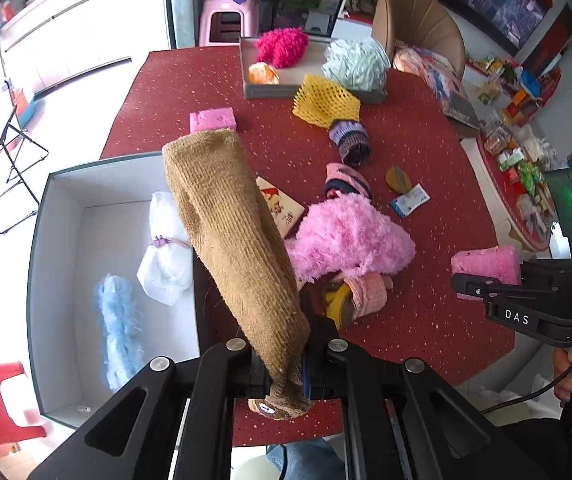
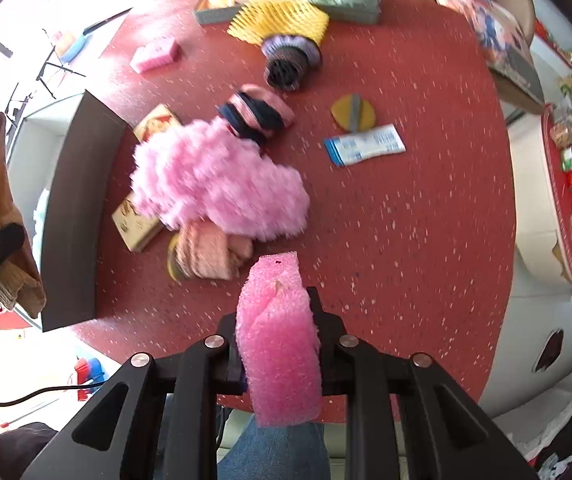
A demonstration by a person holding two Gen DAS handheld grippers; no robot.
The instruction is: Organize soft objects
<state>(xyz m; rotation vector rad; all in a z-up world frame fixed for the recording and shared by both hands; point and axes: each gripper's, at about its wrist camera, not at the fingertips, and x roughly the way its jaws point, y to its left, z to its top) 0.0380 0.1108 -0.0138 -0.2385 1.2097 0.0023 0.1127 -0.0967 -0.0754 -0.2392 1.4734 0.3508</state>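
Your left tongs (image 1: 286,364) were clamped on the brown ribbed knitted sock (image 1: 233,248), held beside the white open box (image 1: 65,184). Your right tongs (image 2: 277,344) squeezed the pink foam sponge (image 2: 279,344) above the red speckled counter (image 2: 406,240). Advice: release well over the box (sock first).

A red speckled table (image 1: 426,152) is set in a brightly lit room, with strong daylight washing out the pale floor (image 1: 85,80) to the left. A tan upholstered chair (image 1: 418,20) is placed at the table's far side, and a pink plastic stool (image 1: 225,20) is seen behind it. A red stool (image 1: 1,400) is seen at lower left.
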